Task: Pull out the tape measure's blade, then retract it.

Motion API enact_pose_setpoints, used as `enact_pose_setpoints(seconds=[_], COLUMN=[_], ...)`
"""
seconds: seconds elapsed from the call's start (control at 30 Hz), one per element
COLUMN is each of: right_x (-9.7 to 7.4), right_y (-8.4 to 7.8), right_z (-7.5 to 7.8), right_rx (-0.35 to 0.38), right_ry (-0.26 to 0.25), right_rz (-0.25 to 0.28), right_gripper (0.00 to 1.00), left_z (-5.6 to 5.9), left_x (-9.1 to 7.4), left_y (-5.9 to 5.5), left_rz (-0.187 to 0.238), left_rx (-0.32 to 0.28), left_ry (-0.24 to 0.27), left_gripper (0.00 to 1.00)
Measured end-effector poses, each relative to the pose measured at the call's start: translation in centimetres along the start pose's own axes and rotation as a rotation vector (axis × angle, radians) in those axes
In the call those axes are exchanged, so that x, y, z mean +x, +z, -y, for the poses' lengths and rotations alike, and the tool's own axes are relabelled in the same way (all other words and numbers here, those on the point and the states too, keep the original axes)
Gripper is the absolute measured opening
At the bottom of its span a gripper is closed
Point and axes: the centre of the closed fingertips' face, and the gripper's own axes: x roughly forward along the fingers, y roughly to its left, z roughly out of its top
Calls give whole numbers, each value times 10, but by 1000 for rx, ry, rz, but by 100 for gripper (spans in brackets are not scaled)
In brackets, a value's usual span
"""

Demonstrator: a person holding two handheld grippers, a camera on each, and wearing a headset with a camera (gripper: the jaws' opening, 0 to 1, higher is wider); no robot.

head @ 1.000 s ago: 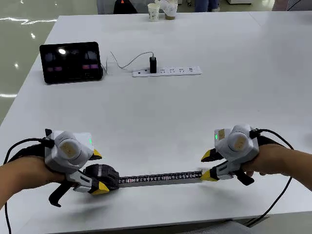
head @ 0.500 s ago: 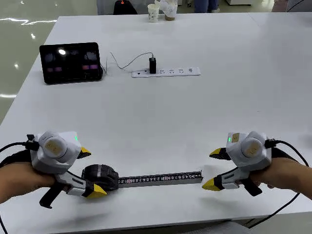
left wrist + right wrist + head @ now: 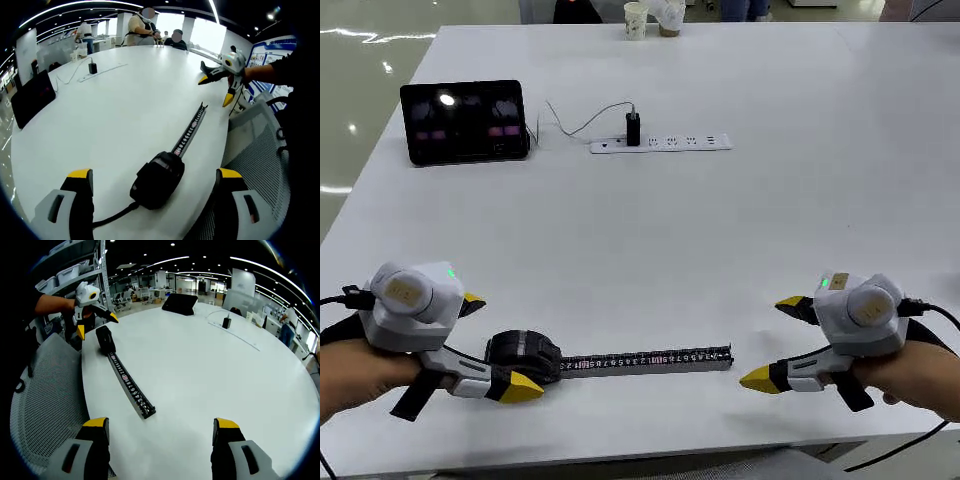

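Note:
A black tape measure (image 3: 523,352) lies near the table's front edge, with its blade (image 3: 650,358) pulled out to the right and flat on the white table (image 3: 720,230). My left gripper (image 3: 495,345) is open; its yellow-tipped jaws stand either side of the case (image 3: 157,179) without touching it. My right gripper (image 3: 772,341) is open, a short way right of the blade's hooked end (image 3: 149,413), holding nothing. The blade (image 3: 127,382) runs back to the case (image 3: 105,337) beside the left gripper (image 3: 96,324). The right gripper (image 3: 220,82) hangs beyond the blade tip (image 3: 202,107).
A dark tablet (image 3: 465,122) stands at the back left. A white power strip (image 3: 665,144) with a black plug and cable lies mid-table. Paper cups (image 3: 636,20) sit at the far edge. People stand beyond the table (image 3: 145,25). The front table edge is just below both grippers.
Both grippers have opened and drawn apart, the left off the case and the right off the blade's end. The tape stays on the table with its blade out.

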Motion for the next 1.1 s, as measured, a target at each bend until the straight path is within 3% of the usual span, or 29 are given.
enact_pose_setpoints(seconds=[0.17,0.27,0.37,0.73,1.1], right_x=[-5,-8,-14,-33,-43], right_y=[-2,-1,-1,0,-23], right_z=[2,2,1,-8,-9], right_rx=[21,42,42,38,28], right_ry=[-28,-34,-41,-50,-96], right_rz=[29,60,75,112,86], right_gripper=[92,99,99,99,99], left_z=[-6,-10,-14,-20,-13], left_x=[-7,-11,-17,-29,-35], left_y=[6,7,7,-6,-30], left_rz=[79,120,149,172,157], left_rx=[-54,-39,-14,31,6], left_ry=[41,71,97,153,162], left_gripper=[99,99,99,99,99])
